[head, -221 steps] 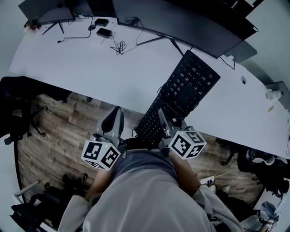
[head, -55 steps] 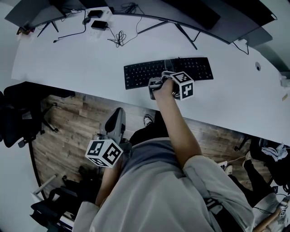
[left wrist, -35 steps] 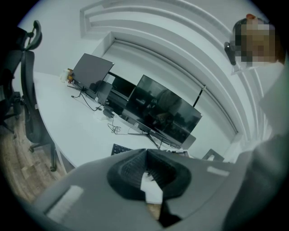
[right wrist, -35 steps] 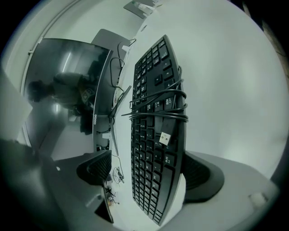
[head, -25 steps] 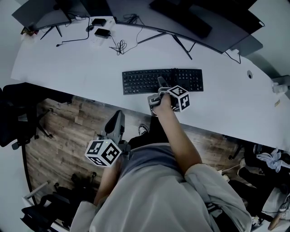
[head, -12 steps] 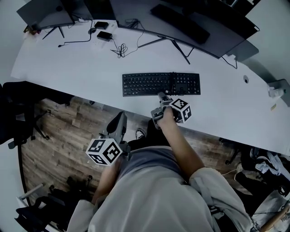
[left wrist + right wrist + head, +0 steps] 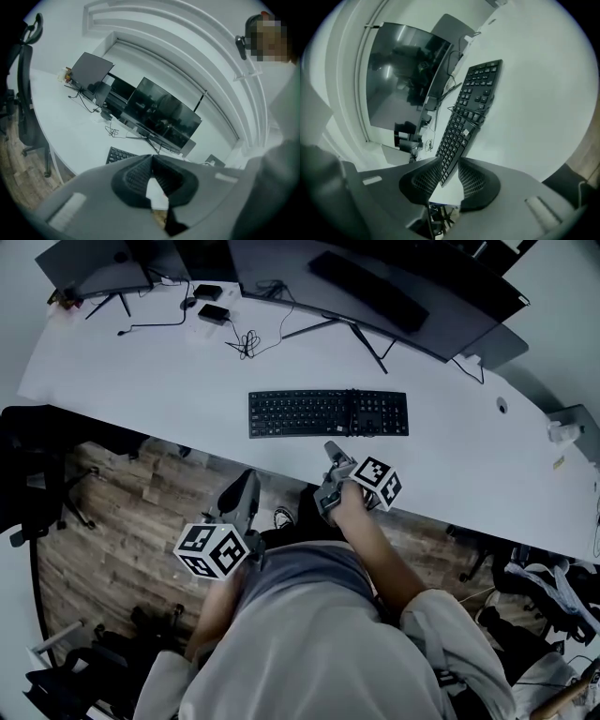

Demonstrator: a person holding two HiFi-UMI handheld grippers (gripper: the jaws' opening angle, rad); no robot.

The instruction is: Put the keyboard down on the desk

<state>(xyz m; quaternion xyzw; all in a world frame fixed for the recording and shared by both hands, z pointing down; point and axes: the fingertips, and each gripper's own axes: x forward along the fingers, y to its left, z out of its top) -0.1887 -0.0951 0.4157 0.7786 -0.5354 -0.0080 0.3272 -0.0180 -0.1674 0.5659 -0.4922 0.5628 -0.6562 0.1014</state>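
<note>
Now that I've drawn my right gripper back to the near edge of the desk, the keyboard lies flat on the desk, free of me. That gripper's jaws have just been closing to a narrow, empty gap; my left gripper, below that edge, is pinched together on nothing. Placing looks finished.

Count, head view.
Desk: 1.
Keyboard: 1, ctr.
Monitors: 2 confirmed. Lg monitor top ctr, sm monitor upper left.
Black boxes: 2, upper left. Far box, near box.
Cable coil: 1.
Chair: 1, left edge.
Person: 1.
</note>
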